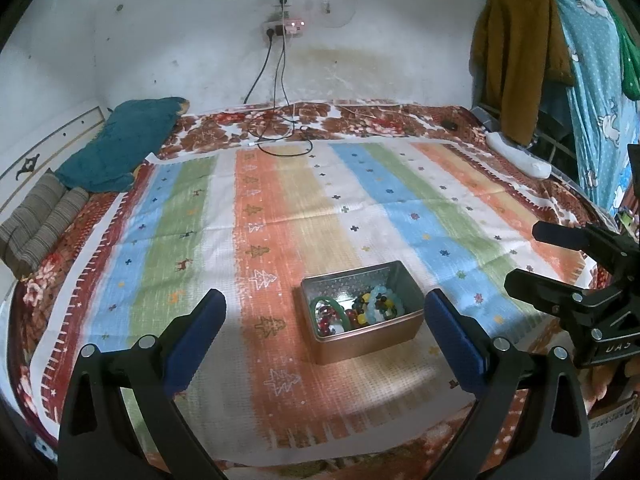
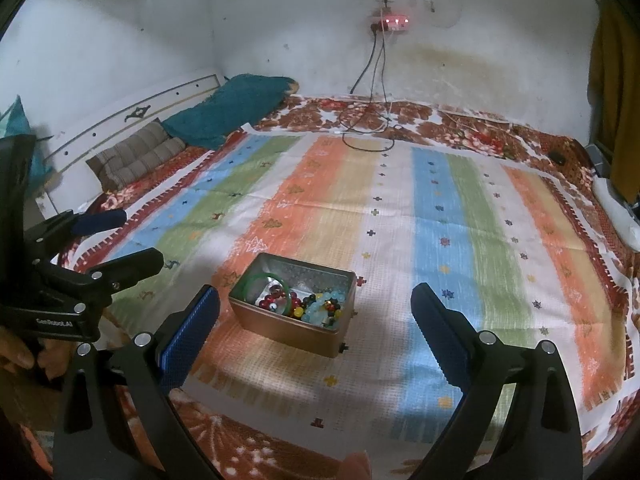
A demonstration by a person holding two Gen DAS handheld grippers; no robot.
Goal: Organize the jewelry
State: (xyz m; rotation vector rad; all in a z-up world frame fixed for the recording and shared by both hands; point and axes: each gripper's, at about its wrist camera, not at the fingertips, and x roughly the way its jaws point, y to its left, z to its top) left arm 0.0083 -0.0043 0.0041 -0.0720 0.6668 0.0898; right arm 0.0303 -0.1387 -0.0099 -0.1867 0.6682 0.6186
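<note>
- We see the tin box (image 1: 362, 320) sitting on the striped cloth (image 1: 280, 220), near the front edge of the bed and a little right of centre in the left wrist view; its lid is off.
- Inside it lie the beaded bracelets (image 1: 378, 304), heaped toward the right end, and a green bangle (image 1: 326, 306) leaning at the left end; individual strands are hard to separate, perhaps three or four.
- Our left gripper (image 1: 325, 332) hangs above the cloth with its blue-padded fingers spread wide, the box between and just beyond them, touching neither.
- Our right gripper (image 2: 315, 332) is likewise spread wide and holds nothing; the box lies just ahead, nearer its left finger.
- Farther off, black cables (image 1: 280, 136) coil on the far side of the cloth beneath a wall socket (image 1: 284, 26).
- A teal pillow (image 1: 124, 140) rests at the far left.
</note>
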